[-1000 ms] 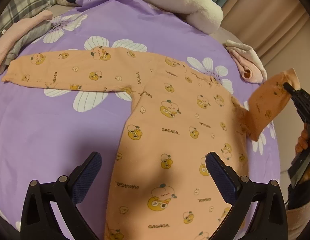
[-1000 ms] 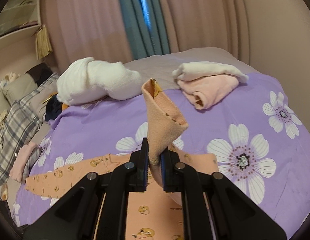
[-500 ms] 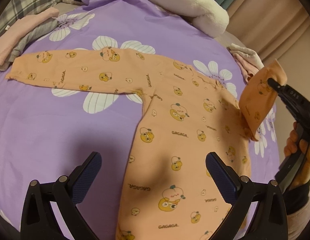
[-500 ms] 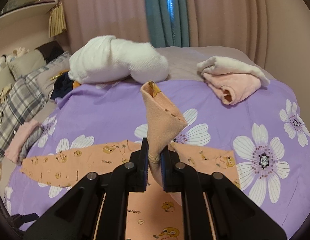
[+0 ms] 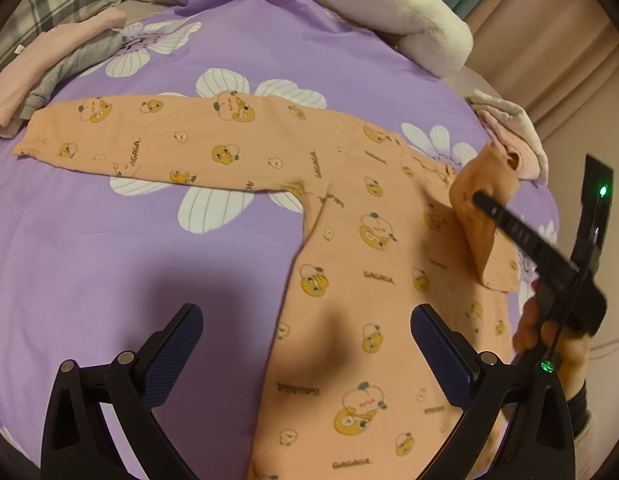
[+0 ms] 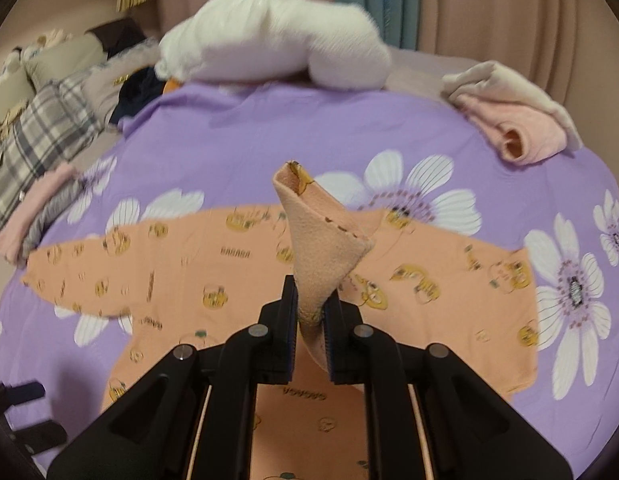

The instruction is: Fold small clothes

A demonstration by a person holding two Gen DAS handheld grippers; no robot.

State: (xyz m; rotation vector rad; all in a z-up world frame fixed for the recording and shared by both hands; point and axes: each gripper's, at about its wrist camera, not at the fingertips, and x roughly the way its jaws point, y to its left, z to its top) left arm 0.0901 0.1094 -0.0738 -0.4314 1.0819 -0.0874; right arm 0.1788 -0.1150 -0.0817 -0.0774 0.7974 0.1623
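Note:
An orange long-sleeved baby top (image 5: 349,248) with cartoon prints lies flat on the purple flowered bedspread (image 5: 109,264). Its left sleeve (image 5: 149,144) stretches out flat to the left. My right gripper (image 6: 311,316) is shut on the cuff of the right sleeve (image 6: 321,240) and holds it raised over the body of the top; it also shows in the left wrist view (image 5: 479,200). My left gripper (image 5: 305,352) is open and empty, hovering above the lower part of the top.
A white fluffy blanket (image 6: 277,48) lies at the far side of the bed. Folded pink and cream clothes (image 6: 513,120) sit at the far right. Pink and grey garments (image 5: 49,72) and a plaid pillow (image 6: 41,132) lie at the left.
My right gripper has carried the right sleeve cuff leftward, from outside the garment to over its body. My left gripper has stayed open, with the view shifting slightly over the bed.

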